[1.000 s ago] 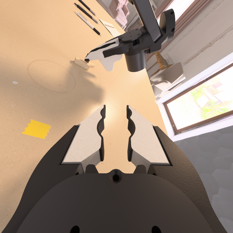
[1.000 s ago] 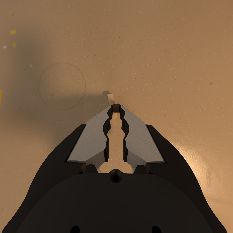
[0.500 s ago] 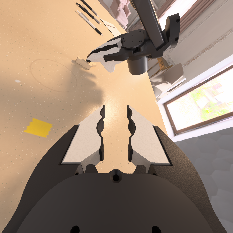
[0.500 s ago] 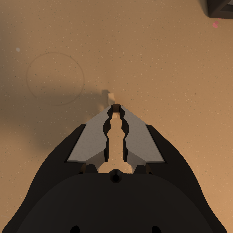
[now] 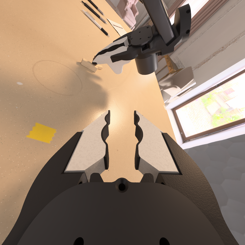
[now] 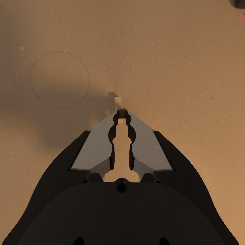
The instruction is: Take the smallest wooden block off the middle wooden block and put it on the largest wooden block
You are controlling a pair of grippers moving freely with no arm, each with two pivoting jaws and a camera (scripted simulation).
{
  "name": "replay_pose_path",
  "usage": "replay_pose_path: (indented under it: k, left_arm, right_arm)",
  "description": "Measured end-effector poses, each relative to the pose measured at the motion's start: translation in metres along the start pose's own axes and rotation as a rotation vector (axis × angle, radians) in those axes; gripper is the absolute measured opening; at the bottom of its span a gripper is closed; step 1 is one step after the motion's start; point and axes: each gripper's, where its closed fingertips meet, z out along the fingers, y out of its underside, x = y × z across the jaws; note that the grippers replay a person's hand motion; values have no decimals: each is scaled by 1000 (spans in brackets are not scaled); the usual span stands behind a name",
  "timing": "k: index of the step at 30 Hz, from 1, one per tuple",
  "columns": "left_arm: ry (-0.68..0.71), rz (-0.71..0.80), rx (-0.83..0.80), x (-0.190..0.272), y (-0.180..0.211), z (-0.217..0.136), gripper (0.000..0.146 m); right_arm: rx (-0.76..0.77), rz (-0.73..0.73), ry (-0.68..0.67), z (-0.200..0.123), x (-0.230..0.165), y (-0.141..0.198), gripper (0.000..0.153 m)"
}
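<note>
In the right wrist view my right gripper (image 6: 122, 114) is shut on the smallest wooden block (image 6: 122, 114), a small brown cube at the fingertips. A pale long wooden block (image 6: 117, 102) lies on the table just beyond and under the tips. In the left wrist view the right gripper (image 5: 94, 60) points down at this largest block (image 5: 88, 65), with a shorter pale block (image 5: 100, 67) beside it. I cannot tell if the held cube touches the block. My left gripper (image 5: 122, 112) is open and empty, low over the table, well short of the blocks.
Several pens (image 5: 95, 17) and a sheet of paper (image 5: 116, 26) lie at the far end. A yellow tape piece (image 5: 41, 133) and a faint ring mark (image 5: 57, 78) are on the table. The table edge runs along the right, by a window. A dark object (image 6: 238, 4) sits in the right wrist view's corner.
The right gripper's body has tilted and swung up while its tips stay at the blocks, still shut on the small cube. The left gripper has barely moved.
</note>
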Motion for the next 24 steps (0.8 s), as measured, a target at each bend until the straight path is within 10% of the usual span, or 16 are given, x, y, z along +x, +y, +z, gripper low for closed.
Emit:
replay_pose_path:
  k: [24]
  left_arm:
    - [-11, -9, -23, -6, 5, 3, 36]
  right_arm:
    - [58, -15, -135, -14, -9, 3, 30]
